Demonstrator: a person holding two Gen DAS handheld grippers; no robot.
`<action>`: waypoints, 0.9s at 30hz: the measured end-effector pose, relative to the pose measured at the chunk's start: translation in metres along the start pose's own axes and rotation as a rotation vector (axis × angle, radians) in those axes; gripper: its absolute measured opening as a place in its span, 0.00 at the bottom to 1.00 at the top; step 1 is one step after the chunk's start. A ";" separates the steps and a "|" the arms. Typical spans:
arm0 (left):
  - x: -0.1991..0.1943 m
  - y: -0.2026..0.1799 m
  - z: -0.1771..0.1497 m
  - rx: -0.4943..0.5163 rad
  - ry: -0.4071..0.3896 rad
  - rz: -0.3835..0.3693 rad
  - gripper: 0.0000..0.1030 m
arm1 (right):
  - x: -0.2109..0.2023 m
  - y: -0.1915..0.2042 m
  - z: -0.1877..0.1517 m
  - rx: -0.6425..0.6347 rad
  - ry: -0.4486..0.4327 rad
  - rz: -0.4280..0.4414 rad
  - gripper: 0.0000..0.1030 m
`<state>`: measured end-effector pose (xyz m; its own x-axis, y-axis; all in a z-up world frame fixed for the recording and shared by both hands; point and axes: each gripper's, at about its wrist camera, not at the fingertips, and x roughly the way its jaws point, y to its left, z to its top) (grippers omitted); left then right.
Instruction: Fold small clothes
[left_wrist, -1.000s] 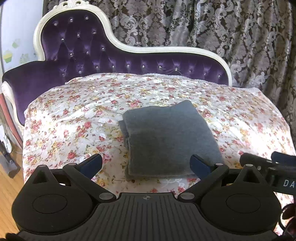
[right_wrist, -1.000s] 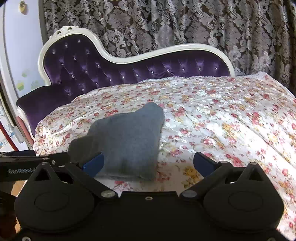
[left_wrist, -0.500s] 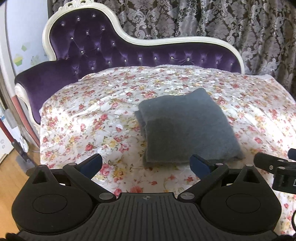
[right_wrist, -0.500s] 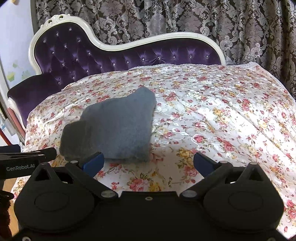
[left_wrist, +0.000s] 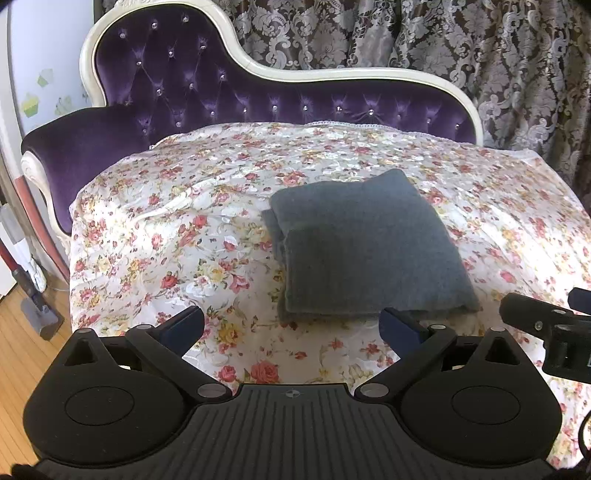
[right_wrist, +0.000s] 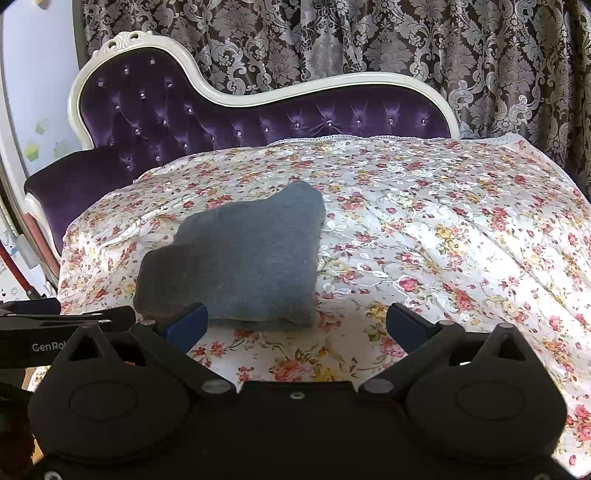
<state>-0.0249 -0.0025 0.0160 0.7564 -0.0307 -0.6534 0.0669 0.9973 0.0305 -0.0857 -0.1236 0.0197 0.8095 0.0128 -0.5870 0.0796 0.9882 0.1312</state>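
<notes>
Left wrist: folded grey garment (left_wrist: 369, 247) on floral sheet (left_wrist: 166, 236).

Grey garment (left_wrist: 369, 247) – floral cover (left_wrist: 177, 236) – purple sofa (left_wrist: 192, 92).

Cloth, velvet and matt plastic

The garment (left_wrist: 369, 243) is grey knit cloth, matt and slightly fuzzy, lying on a sheet (left_wrist: 166, 236) of glossy, satin-like floral fabric that catches the light. Behind the sheet, the sofa (left_wrist: 221, 99) shows tufted purple velvet with shiny studs and a smooth, cream painted frame. Behind the sofa hangs a curtain (left_wrist: 480, 48) of woven damask with a faint sheen. The left gripper (left_wrist: 291, 326) is matt black plastic with ribbed housing and blue pads (left_wrist: 397, 326). Left of the sheet, the floor (left_wrist: 22, 354) is wood.
</notes>
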 end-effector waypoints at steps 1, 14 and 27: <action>0.000 0.000 0.000 0.001 0.001 0.000 0.99 | 0.000 0.000 0.000 -0.001 0.001 0.000 0.99; 0.005 0.000 0.000 0.001 0.018 -0.006 0.99 | 0.005 0.001 0.000 0.004 0.021 0.006 0.99; 0.007 0.000 0.000 -0.001 0.033 0.000 0.99 | 0.009 0.002 0.002 -0.006 0.025 0.005 0.99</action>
<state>-0.0191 -0.0025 0.0116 0.7344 -0.0281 -0.6781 0.0661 0.9973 0.0304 -0.0775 -0.1217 0.0160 0.7952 0.0216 -0.6060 0.0718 0.9890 0.1296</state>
